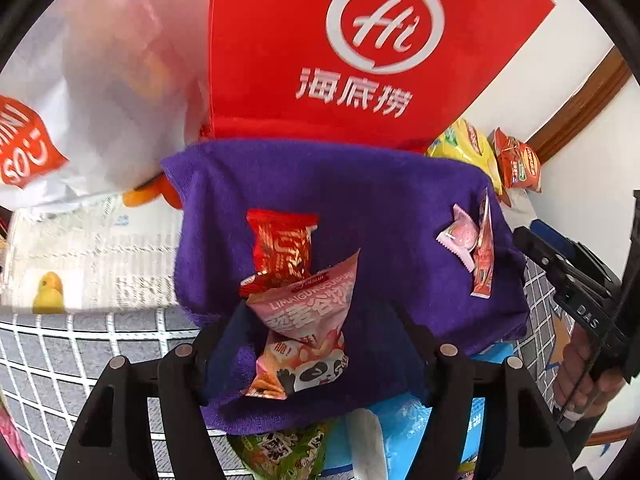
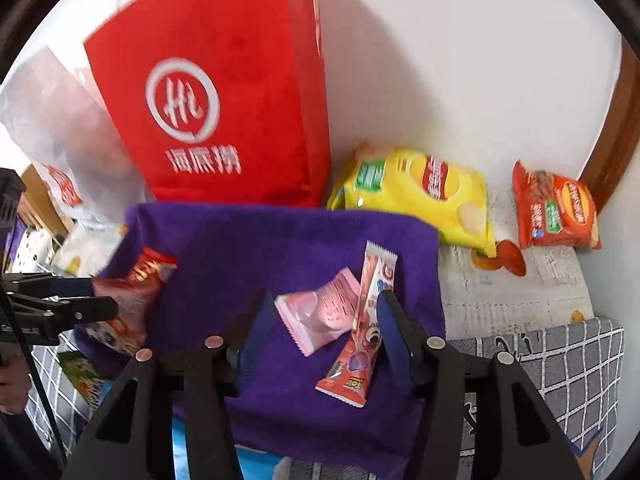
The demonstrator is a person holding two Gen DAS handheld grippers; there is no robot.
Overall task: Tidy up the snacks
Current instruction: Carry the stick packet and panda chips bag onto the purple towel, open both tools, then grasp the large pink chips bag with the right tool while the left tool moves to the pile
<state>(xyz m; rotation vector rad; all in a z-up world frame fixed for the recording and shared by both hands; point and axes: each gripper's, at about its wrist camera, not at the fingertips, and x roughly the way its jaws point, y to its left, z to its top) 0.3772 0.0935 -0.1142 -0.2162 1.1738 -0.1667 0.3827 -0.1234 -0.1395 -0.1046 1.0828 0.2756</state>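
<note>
Left wrist view: the left claw (image 1: 316,332) hangs released over a purple towel (image 1: 380,208), its fingers (image 1: 216,340) apart on either side of a pink panda snack packet (image 1: 304,336) that lies loose on the cloth, overlapping a red snack packet (image 1: 282,252) just behind it. Near the towel's right edge lie a pink candy packet (image 1: 460,236) and a long red stick packet (image 1: 484,256), touching. A red paper bag (image 1: 360,52) stands behind the towel.

Right wrist view: the right claw (image 2: 320,316) is released too, straddling the pink candy packet (image 2: 320,308) and the long red stick packet (image 2: 360,340), which rest on the towel (image 2: 260,240) without being pinched. Beyond the towel's far right corner lie a yellow crisp bag (image 2: 416,196) and an orange snack bag (image 2: 556,212), well apart from the cloth's four packets.
</note>
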